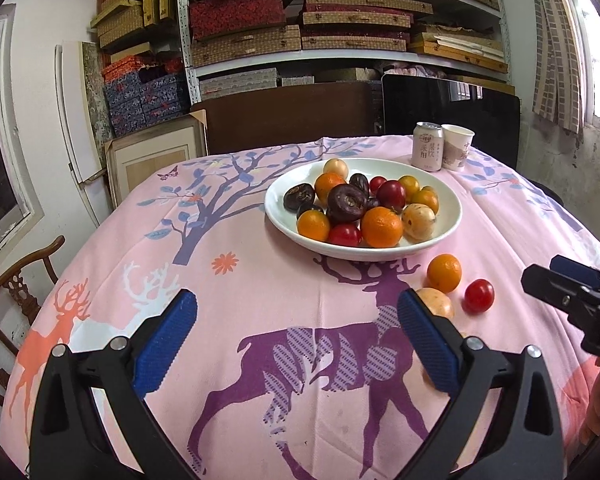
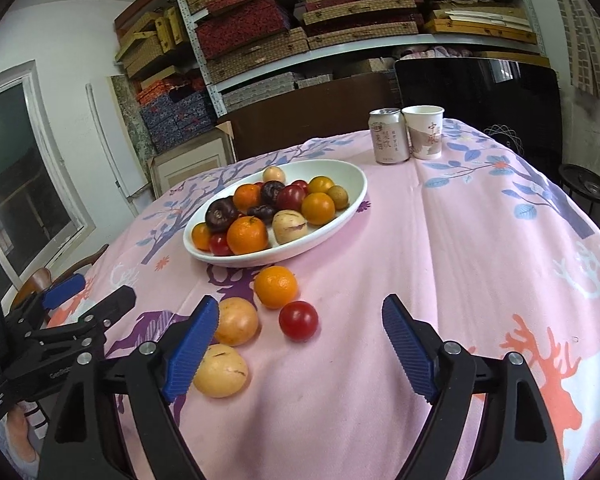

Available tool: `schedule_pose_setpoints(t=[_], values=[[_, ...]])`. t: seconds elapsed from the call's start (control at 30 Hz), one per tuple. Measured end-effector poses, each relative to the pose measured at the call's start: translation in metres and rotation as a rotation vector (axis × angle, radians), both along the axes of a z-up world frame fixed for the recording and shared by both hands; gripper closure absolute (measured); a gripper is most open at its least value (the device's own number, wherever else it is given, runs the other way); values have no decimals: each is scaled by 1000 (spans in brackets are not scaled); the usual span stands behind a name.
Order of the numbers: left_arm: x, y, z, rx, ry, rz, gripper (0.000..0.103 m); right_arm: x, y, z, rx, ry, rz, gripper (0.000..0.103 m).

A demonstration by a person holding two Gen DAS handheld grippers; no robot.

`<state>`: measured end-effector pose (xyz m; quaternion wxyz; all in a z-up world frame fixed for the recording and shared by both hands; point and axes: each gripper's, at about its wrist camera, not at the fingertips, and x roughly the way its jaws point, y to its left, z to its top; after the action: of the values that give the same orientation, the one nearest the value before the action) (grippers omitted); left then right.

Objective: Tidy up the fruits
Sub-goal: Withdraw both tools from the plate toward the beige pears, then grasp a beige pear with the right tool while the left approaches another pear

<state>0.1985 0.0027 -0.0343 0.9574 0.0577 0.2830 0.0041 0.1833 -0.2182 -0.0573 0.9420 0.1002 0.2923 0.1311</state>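
- Just ahead of the right gripper (image 2: 300, 354), 4 loose fruits are lying on the pink tablecloth (image 2: 460, 260): an orange (image 2: 275, 286), a red tomato (image 2: 299, 321), a pale yellow fruit (image 2: 236, 321) and a streaked yellow fruit (image 2: 221, 370) that is sitting just beside its left pad.
- Further ahead of both tools, the white plate (image 1: 278, 216) is holding the rest of the pile: oranges, small tomatoes, dark purple fruits and pale ones.
- The right gripper's jaws are standing apart with nothing between them; only bare cloth is showing there.
- The left gripper (image 1: 296, 338) is likewise gaping wide and empty, with the loose fruits lying off to its right.
- Judging by looks, the tomato is being the delicate one: smooth, slippery and thin-skinned, so a gentle squeeze across its widest part is suiting it best.
- The orange is probably offering a firmer, grippier peel; all 4 are round and likely rolling if nudged.
- Far ahead, a drink can (image 2: 389, 136) is carrying Chinese characters, too small to read surely, and the paper cup (image 2: 424, 132) beside it is showing red characters.
- The left tool's body is bearing white lettering beginning "Gen", the rest being cut off.
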Motion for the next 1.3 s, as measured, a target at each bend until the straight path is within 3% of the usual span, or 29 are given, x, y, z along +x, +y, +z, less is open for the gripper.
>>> schedule_pose_setpoints(t=[0.6,0.73,0.9,1.07,1.13,1.3], values=[[11,8,-4,-8,39,16,5,-6,42,-7,-69,70,208,14],[18,26,-5,-78,74,53,5,-7,48,-10,-83,88,230,14],[29,54,-13,-240,149,87,4,-9,56,-12,-118,97,257,14],[34,77,-23,-392,197,123,4,-9,71,-16,-153,121,315,25],[34,80,-25,-423,205,136,4,-3,76,-21,-150,164,332,33],[35,80,-27,-427,209,137,4,7,76,-30,-112,227,319,36]])
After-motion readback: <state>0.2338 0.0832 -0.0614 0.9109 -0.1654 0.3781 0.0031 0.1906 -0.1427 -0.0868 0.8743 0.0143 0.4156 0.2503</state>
